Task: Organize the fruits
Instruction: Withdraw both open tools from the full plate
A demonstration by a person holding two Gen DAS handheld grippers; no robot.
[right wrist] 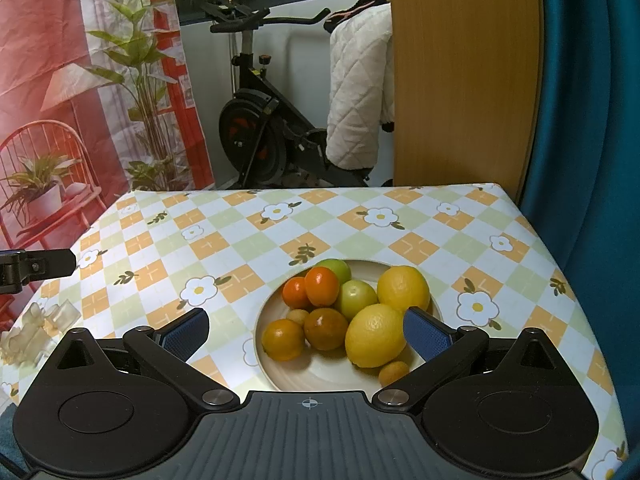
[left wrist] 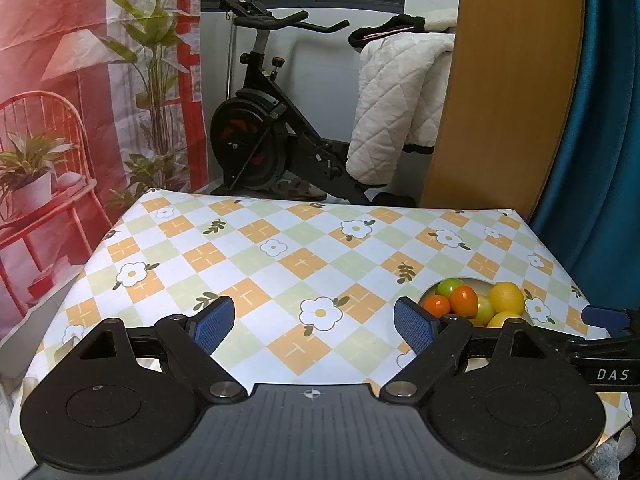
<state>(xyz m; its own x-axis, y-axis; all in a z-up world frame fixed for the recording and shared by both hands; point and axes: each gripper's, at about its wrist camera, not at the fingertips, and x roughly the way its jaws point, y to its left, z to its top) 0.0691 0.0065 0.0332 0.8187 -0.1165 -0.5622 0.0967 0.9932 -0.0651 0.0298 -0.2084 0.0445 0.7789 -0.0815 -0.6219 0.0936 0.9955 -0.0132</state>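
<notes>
A cream plate (right wrist: 320, 376) on the checked tablecloth holds several fruits: two yellow lemons (right wrist: 376, 336), two green limes (right wrist: 356, 299), several oranges (right wrist: 322, 286) and small yellow-orange fruits (right wrist: 394, 373). My right gripper (right wrist: 308, 334) hovers over the plate's near side, open, the fruit pile lying below and between its blue pads without contact. In the left wrist view my left gripper (left wrist: 314, 322) is open over bare cloth, left of the plate (left wrist: 476, 280), with the fruits (left wrist: 464, 300) behind its right finger. The right gripper's fingertip (left wrist: 604, 317) shows at the far right there.
The table (right wrist: 224, 248) ends at a far edge, with an exercise bike (right wrist: 256, 120) and a white quilt (right wrist: 356, 80) beyond. A wooden panel (right wrist: 464, 72) and blue curtain (right wrist: 592, 120) stand at the right. Clear plastic items (right wrist: 36, 328) lie at the table's left edge.
</notes>
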